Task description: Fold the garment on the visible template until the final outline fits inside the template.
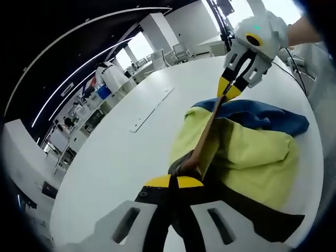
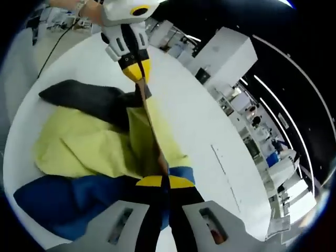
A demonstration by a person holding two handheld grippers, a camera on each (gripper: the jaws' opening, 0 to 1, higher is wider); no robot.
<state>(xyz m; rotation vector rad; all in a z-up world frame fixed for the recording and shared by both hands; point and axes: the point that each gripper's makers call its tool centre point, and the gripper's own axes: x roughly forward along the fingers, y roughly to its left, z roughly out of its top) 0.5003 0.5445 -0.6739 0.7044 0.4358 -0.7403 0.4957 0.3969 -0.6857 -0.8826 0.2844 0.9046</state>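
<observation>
Big white tabletop (image 1: 121,152) under everything, round-edged and broad, with a faint pale rectangular outline (image 1: 152,109) marked on it away from the cloth — possibly the template, though I can't be sure. Beyond it, an open room of desks and white cabinets.

On the tabletop lies the garment (image 1: 247,152), a colour-blocked piece: yellow-green through the middle, blue at one end, dark grey or black at the other. It sits in a loose heap near the tabletop's edge, not flat — rumpled and part-doubled over itself.

Now the key bit: one edge of it is pulled up into a taut brown-looking line running straight between the two grippers. The left gripper (image 1: 173,181) has its yellow-tipped jaws pinched together on the dark end of that edge; in the right gripper view it shows at the top (image 2: 137,71). The right gripper (image 2: 164,181) has its jaws closed on the blue end, and shows across the cloth in the left gripper view (image 1: 229,89).

Holding both ends stretched like this, I'd say, gives a straight fold line to carry over. The fold looks mid-way; the outline is far from tidy.
</observation>
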